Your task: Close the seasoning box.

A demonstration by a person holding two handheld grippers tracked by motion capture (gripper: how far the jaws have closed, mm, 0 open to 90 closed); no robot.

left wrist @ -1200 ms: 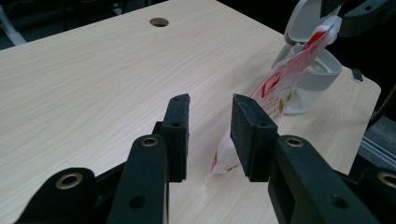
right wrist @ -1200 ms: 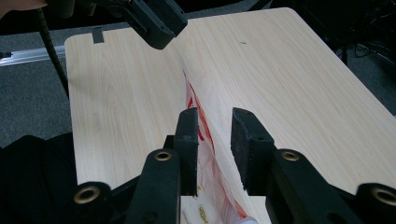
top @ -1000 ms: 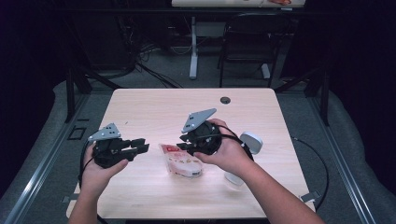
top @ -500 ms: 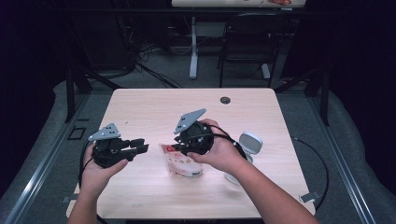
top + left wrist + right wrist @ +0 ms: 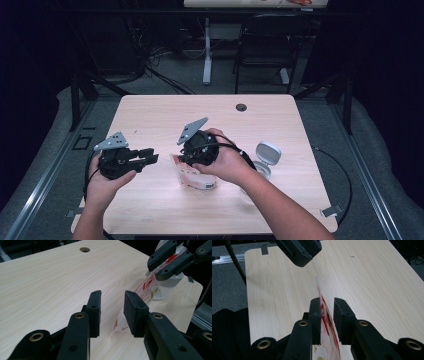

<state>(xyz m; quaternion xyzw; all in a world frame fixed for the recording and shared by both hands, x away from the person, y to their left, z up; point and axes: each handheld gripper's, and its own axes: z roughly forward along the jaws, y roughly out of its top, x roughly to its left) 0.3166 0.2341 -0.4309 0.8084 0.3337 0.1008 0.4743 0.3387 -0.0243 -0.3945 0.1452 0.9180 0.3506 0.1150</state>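
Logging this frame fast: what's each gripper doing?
Left gripper: open, holding nothing.
Right gripper: jaws around the red-and-white pouch, not fully closed.

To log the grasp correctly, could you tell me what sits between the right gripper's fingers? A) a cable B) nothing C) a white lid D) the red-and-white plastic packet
D: in the right gripper view the red-and-white packet stands edge-on between the right gripper's fingers, which have not closed on it.
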